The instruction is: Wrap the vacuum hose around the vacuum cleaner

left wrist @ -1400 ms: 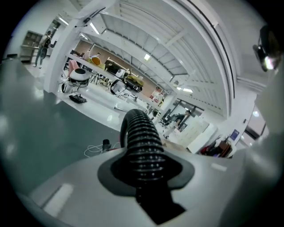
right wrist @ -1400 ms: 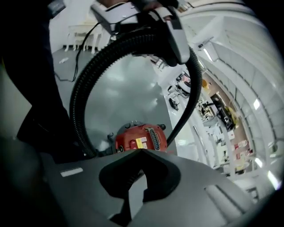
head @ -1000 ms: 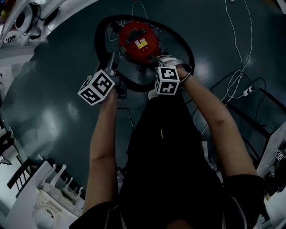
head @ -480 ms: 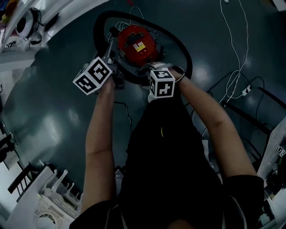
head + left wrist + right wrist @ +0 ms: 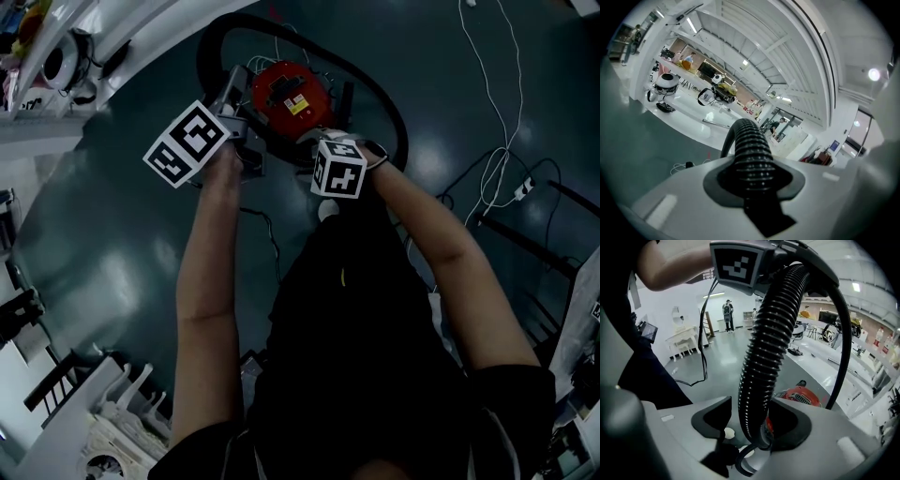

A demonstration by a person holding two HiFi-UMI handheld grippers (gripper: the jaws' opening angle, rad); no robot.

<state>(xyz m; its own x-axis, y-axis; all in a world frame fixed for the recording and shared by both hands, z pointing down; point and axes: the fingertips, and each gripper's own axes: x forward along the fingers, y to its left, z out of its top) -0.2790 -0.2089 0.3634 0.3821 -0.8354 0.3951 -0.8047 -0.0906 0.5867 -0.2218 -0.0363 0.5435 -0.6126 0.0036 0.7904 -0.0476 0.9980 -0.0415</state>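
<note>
L tool (image 5: 752,176) went up, closer to the round red vac (image 5: 289,92). It pinches the black bumpy hose (image 5: 771,343) tight. R tool (image 5: 754,427) jaws are opening w/ the same ribbed hose loose btwn them. Hose curves in a ring round the vac, just past both tools, on the shiny dark floor (image 5: 103,244).

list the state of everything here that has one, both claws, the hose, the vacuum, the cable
left claw, shut on the vacuum hose
right claw, opening, hose between its jaws with a gap at one side
vacuum hose, looped loosely round the vacuum cleaner, near part up at the claws
vacuum cleaner, standing on the floor inside the loop
white cable, lying loose on the floor
</note>
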